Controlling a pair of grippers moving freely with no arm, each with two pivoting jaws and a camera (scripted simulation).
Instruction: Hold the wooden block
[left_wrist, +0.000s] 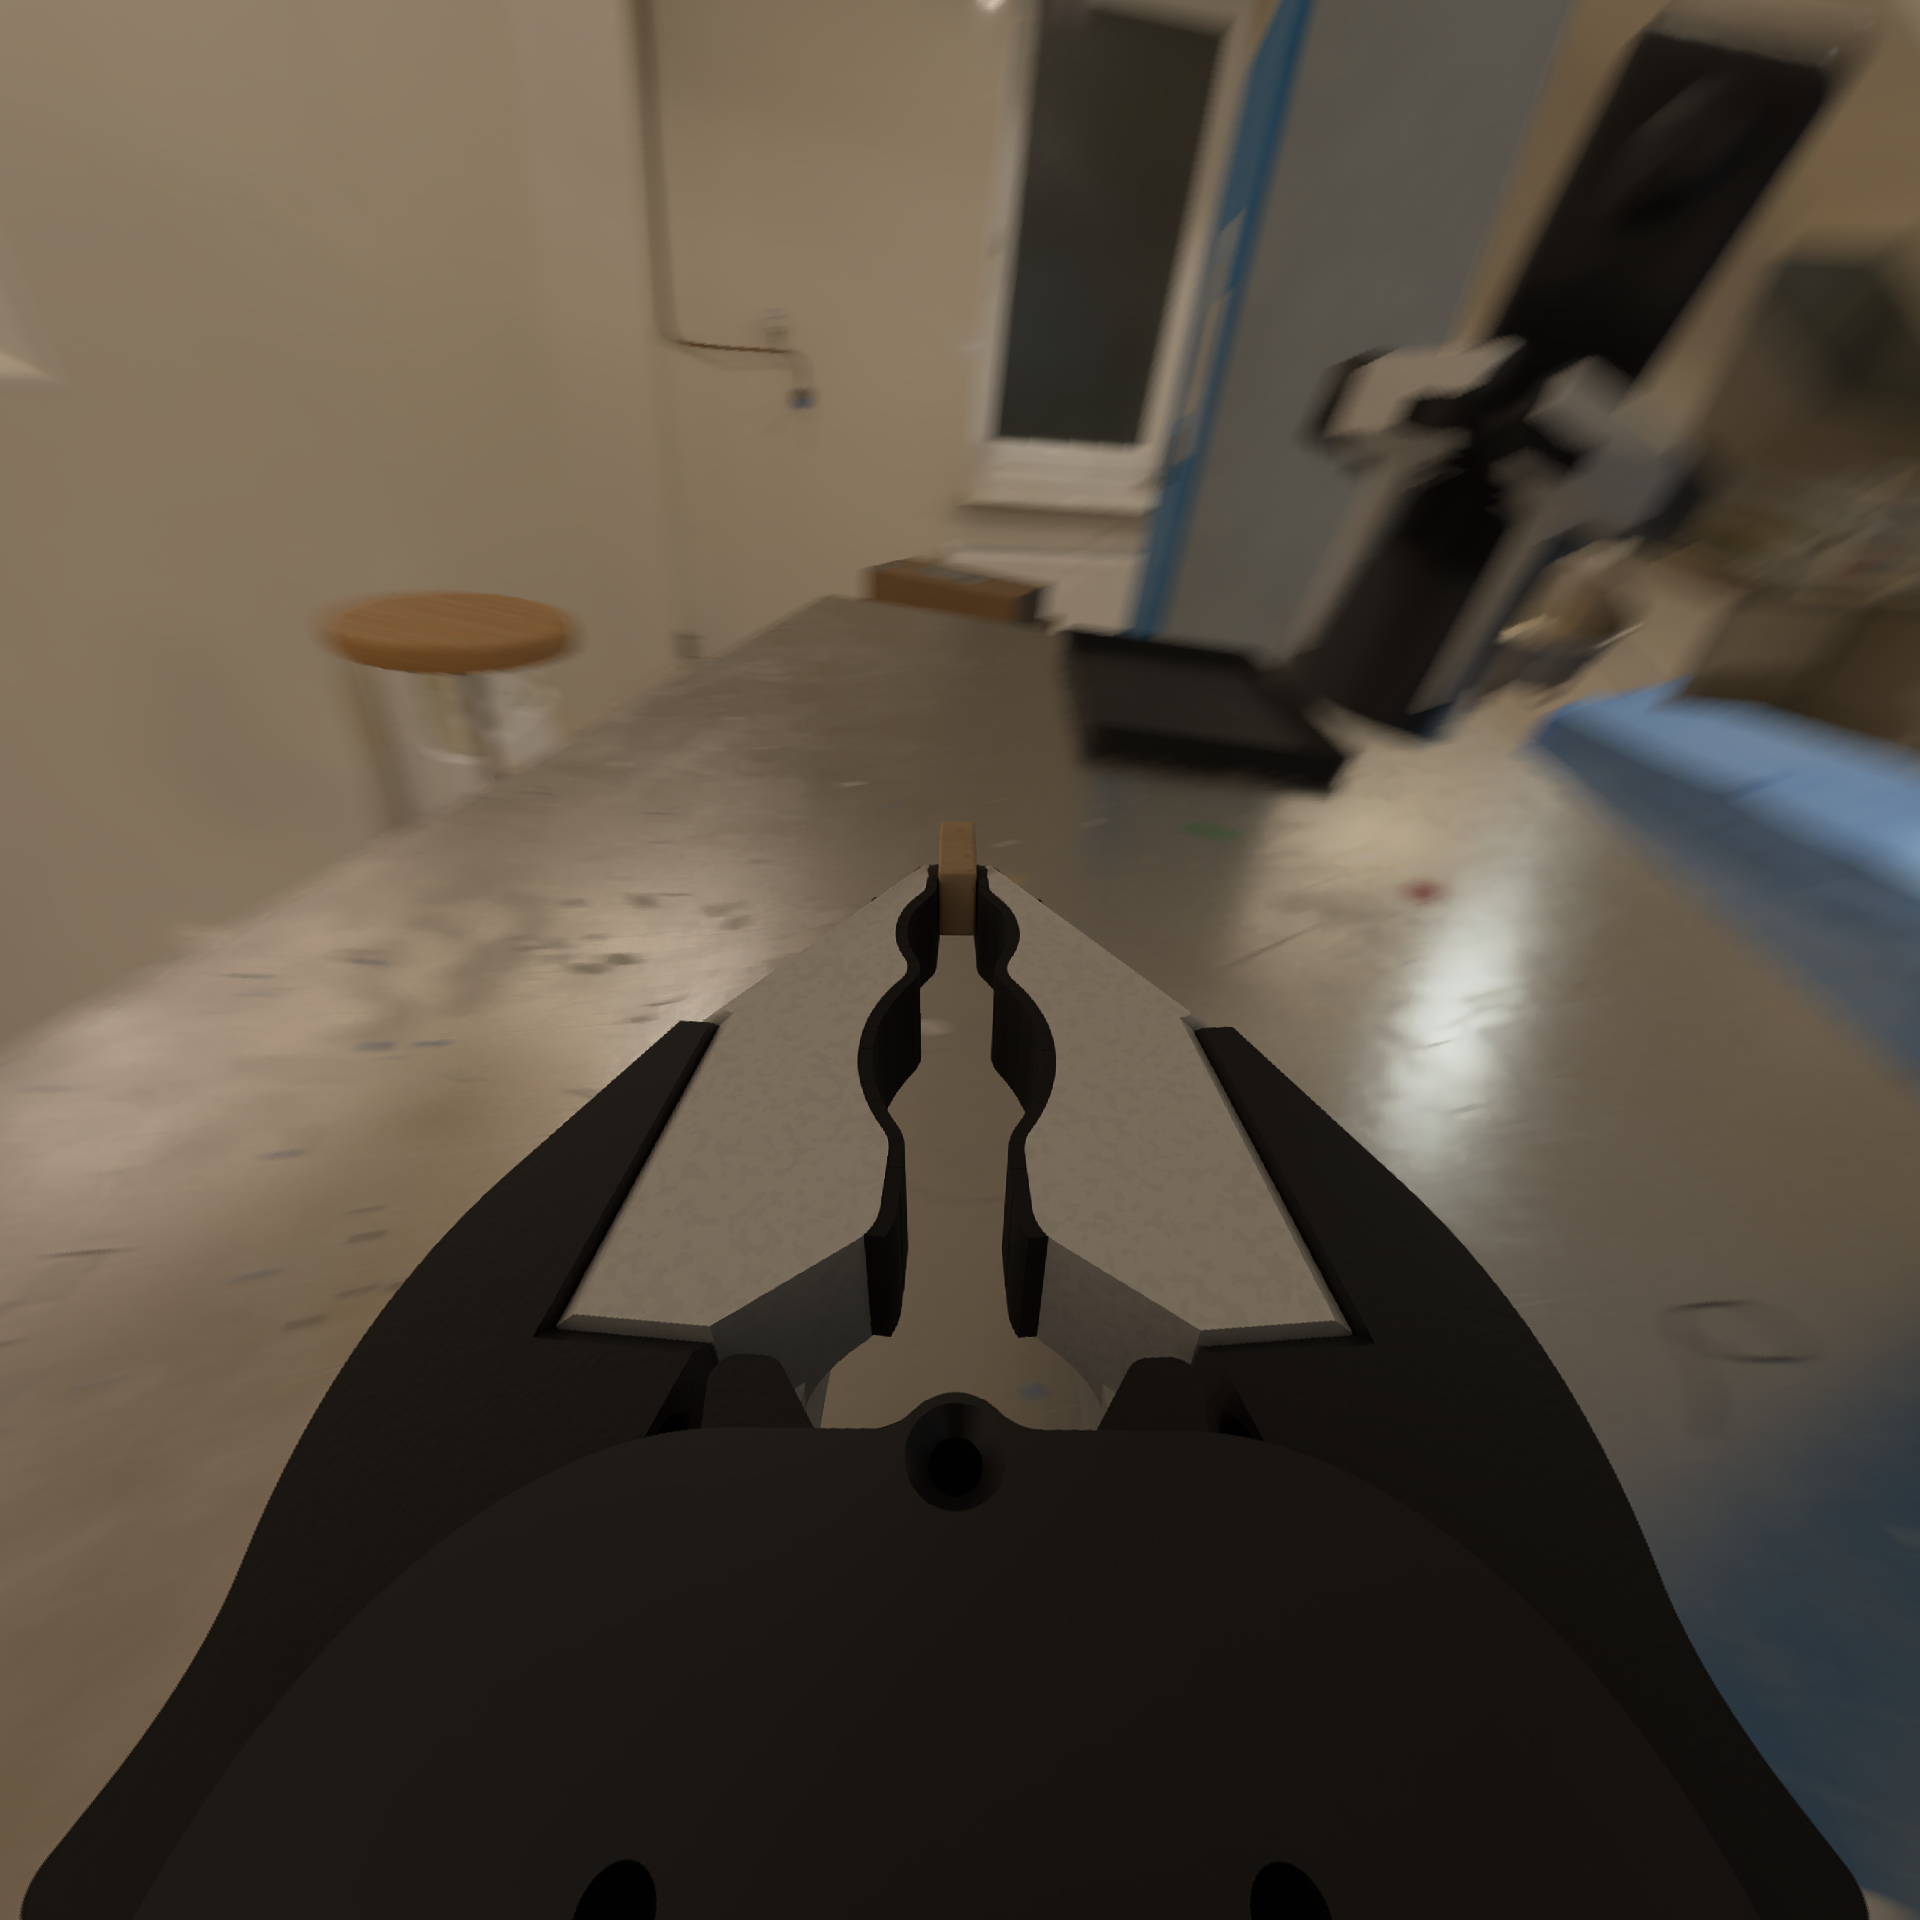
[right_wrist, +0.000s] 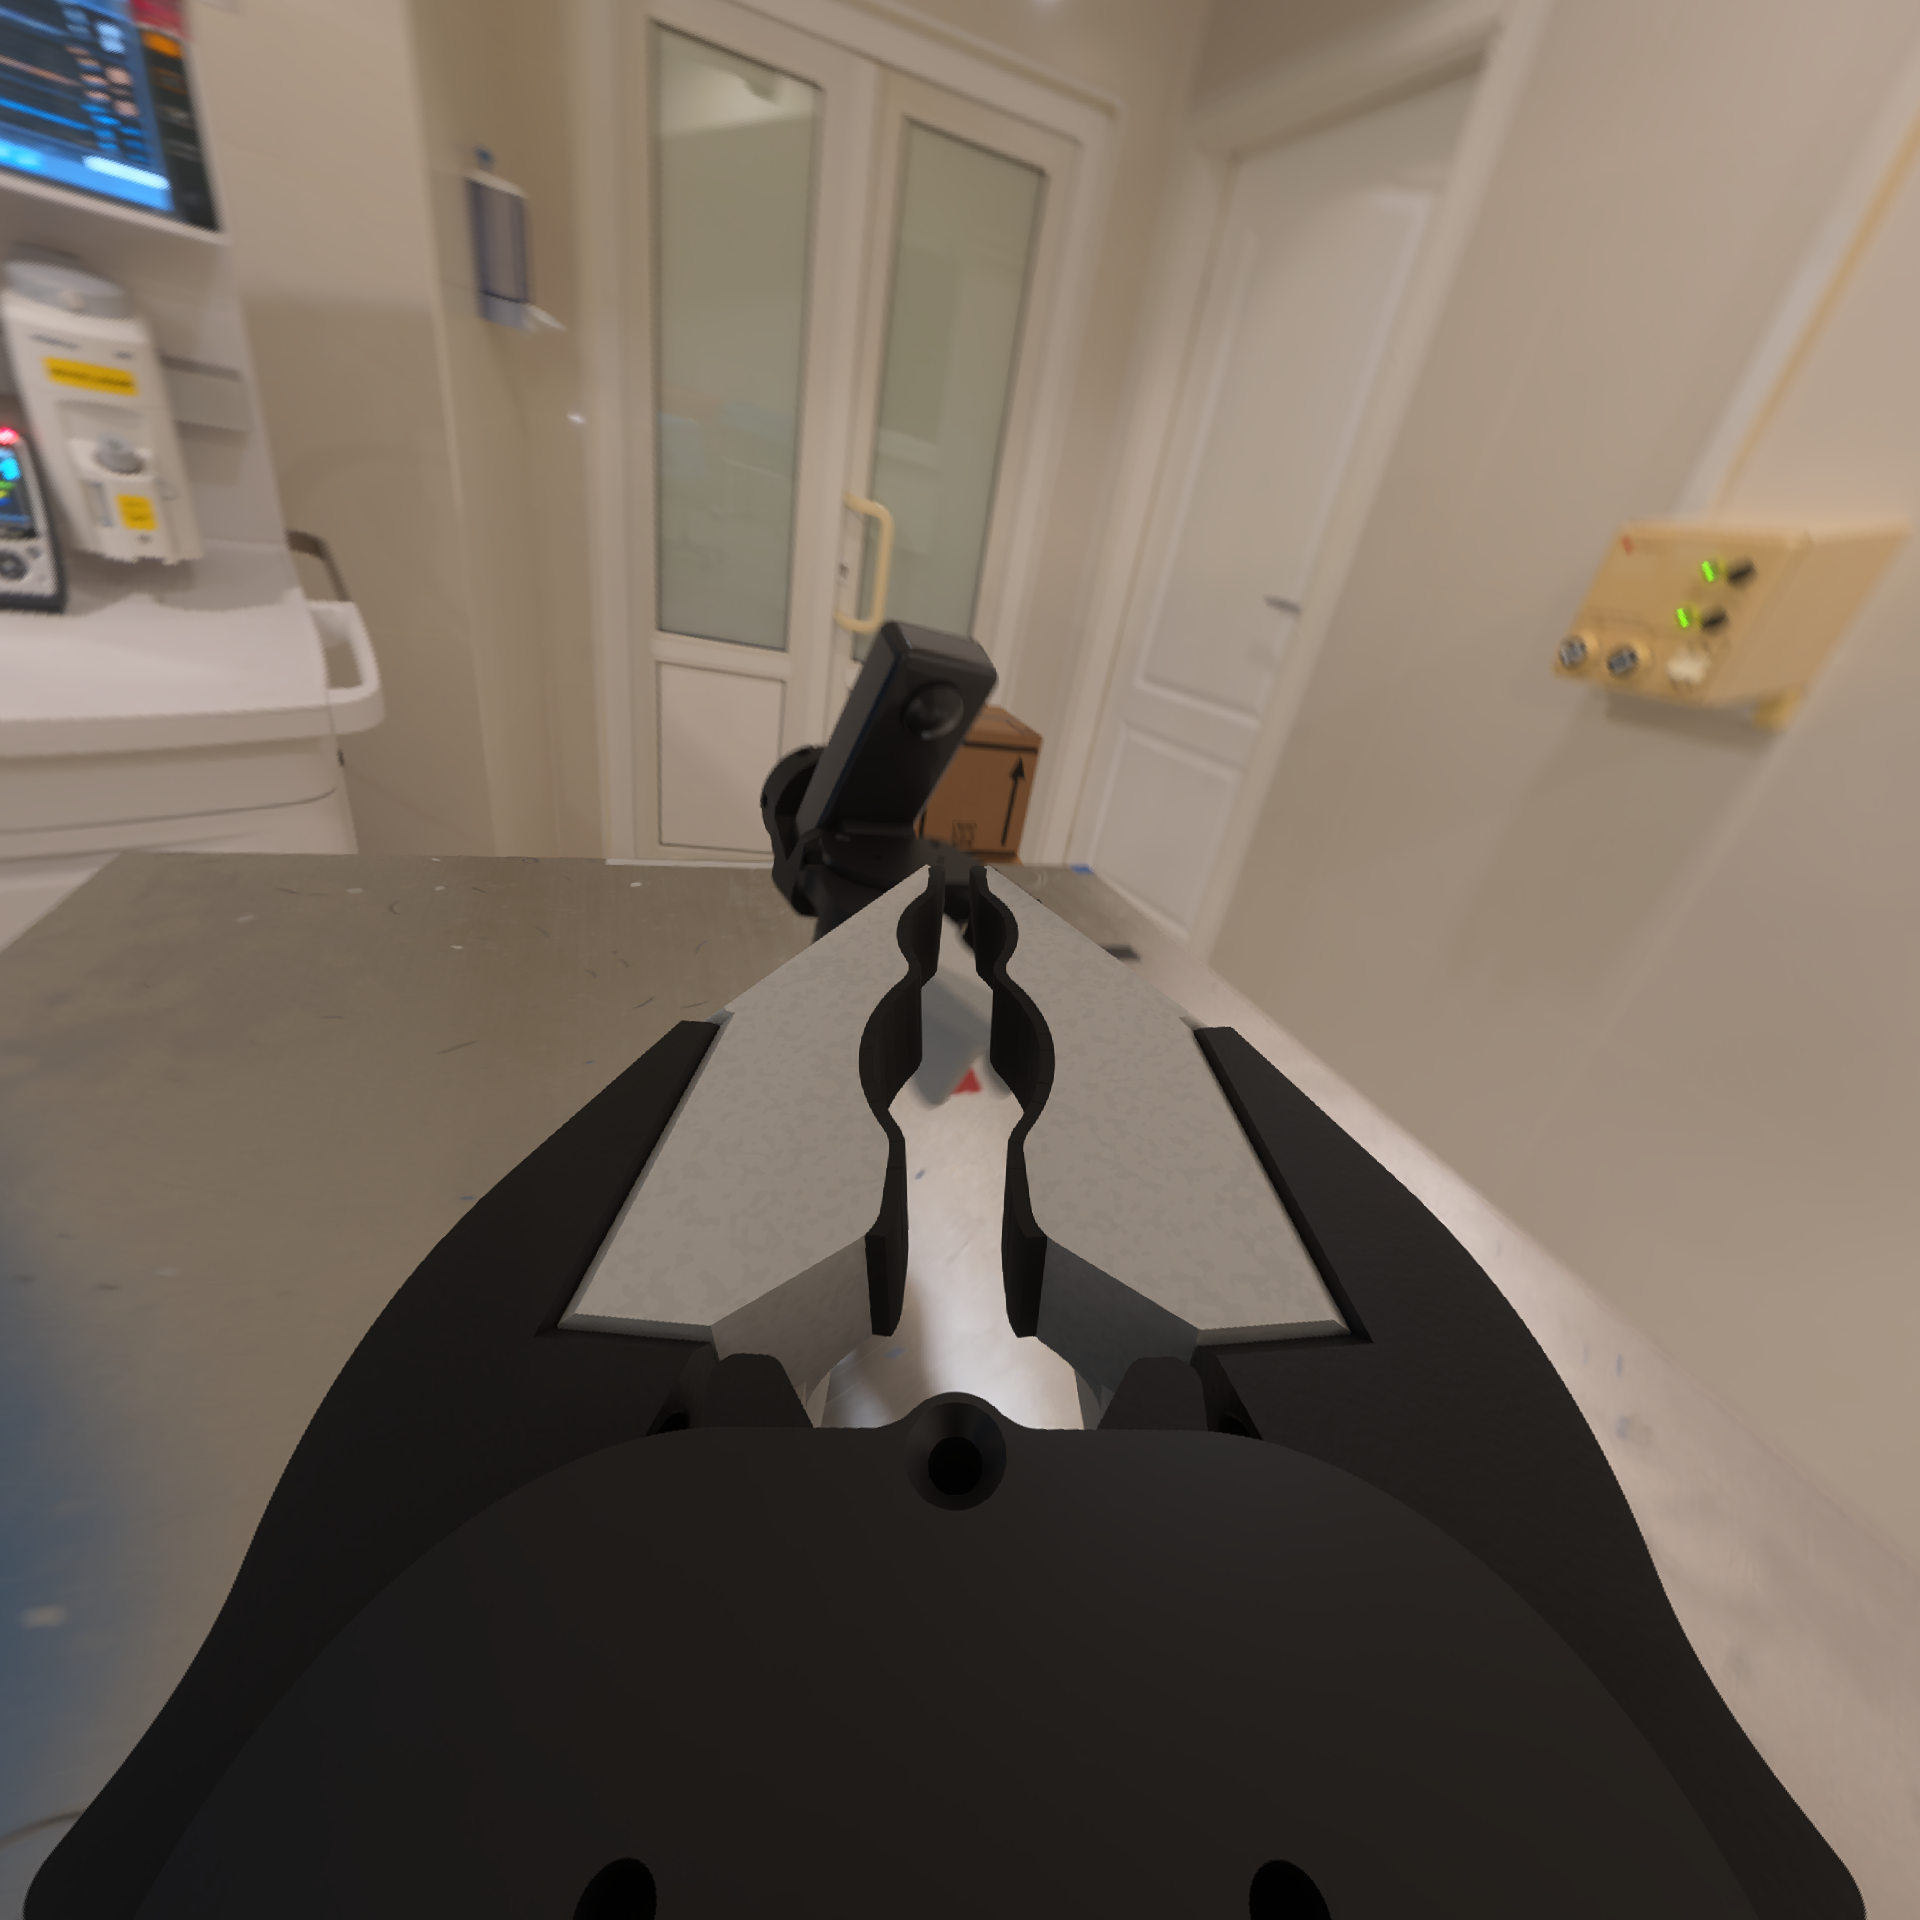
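Note:
My left gripper (left_wrist: 958, 896) is shut on a small light wooden block (left_wrist: 957, 854). The block stands upright between the fingertips and pokes out a little past them, above the grey table (left_wrist: 623, 935). My right gripper (right_wrist: 956, 883) is shut to a narrow slit, and I see nothing in it. It hovers over the same table (right_wrist: 312, 1039). The black body of the left gripper with its camera (right_wrist: 894, 758) shows just beyond my right fingertips. Its fingers are hidden behind mine.
A wooden-topped stool (left_wrist: 447, 629) stands left of the table. A black tray (left_wrist: 1195, 696) lies at its far right and a cardboard box (left_wrist: 951, 587) beyond it. A white cart with devices (right_wrist: 156, 675) stands left, a brown box (right_wrist: 992, 790) by the glass doors.

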